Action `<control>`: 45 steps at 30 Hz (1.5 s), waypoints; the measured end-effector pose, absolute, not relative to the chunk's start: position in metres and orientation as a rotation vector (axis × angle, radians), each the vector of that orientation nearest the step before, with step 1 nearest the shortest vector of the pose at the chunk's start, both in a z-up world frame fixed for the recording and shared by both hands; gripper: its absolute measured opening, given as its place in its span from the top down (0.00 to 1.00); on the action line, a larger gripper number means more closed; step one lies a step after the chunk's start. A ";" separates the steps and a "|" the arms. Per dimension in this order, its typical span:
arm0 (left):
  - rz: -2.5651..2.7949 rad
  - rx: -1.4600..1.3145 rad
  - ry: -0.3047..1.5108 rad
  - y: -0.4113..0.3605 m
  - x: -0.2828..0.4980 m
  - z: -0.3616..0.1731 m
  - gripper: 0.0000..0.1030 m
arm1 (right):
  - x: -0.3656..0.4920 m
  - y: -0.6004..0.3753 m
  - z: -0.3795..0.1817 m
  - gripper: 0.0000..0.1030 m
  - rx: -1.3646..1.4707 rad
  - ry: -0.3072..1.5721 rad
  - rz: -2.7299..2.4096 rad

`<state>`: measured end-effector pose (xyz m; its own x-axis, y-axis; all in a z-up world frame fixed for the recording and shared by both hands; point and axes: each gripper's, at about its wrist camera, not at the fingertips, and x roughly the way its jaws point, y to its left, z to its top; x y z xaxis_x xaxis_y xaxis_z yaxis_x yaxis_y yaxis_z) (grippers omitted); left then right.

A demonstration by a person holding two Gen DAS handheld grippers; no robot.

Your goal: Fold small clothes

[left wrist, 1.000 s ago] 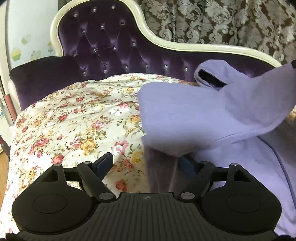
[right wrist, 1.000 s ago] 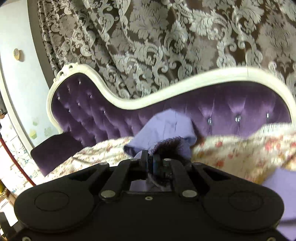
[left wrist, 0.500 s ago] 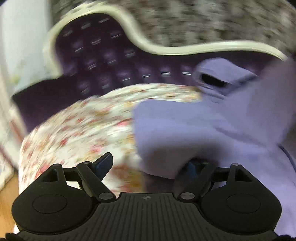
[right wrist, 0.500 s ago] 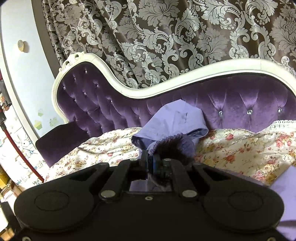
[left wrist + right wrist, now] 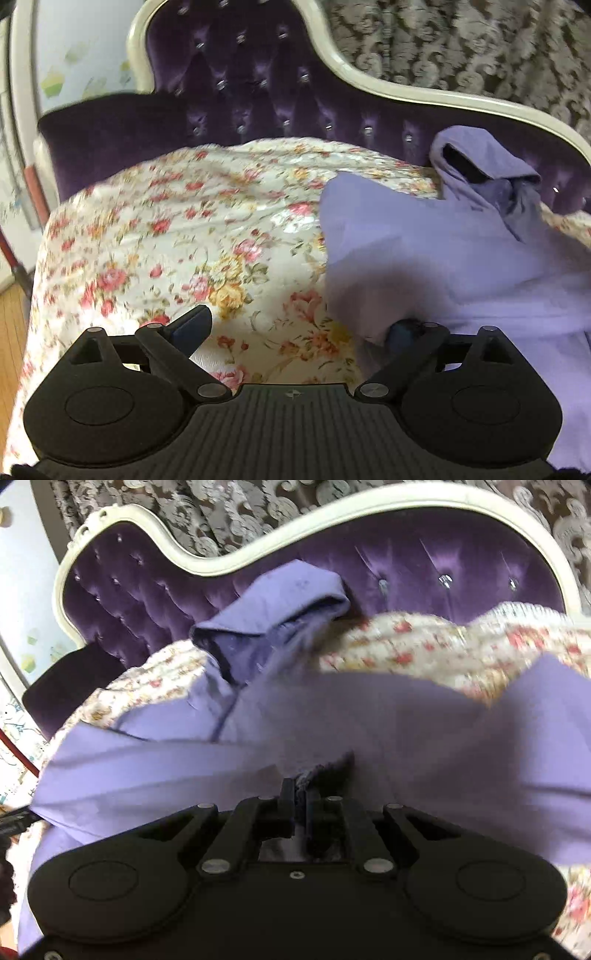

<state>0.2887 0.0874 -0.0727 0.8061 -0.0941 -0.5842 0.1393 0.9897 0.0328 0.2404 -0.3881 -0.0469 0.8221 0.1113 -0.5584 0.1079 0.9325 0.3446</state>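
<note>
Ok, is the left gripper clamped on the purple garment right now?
No: the left gripper has its fingers spread wide over the floral sheet, just opened further, with the purple garment only draped over the right one.

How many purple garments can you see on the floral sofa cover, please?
1: a single purple garment lies on the right side of the floral cover, its hood propped against the sofa back. Anything beneath its folds would be hidden.
</note>
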 end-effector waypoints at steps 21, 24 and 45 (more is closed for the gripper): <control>-0.129 0.001 0.526 0.047 0.279 -0.021 0.08 | 0.226 -0.384 -0.036 0.47 0.213 0.638 -0.079; -0.113 0.004 0.601 0.036 0.296 -0.049 0.08 | 0.219 -0.383 -0.017 0.35 0.199 0.580 -0.092; -0.097 -0.066 0.593 0.042 0.289 -0.100 0.05 | 0.411 -0.175 0.042 0.31 0.156 0.545 0.612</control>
<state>0.2886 0.0422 -0.0996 0.8250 -0.1098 -0.5544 0.0719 0.9934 -0.0898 0.4111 -0.1747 0.0424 0.6834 0.5836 -0.4387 -0.5035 0.8118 0.2957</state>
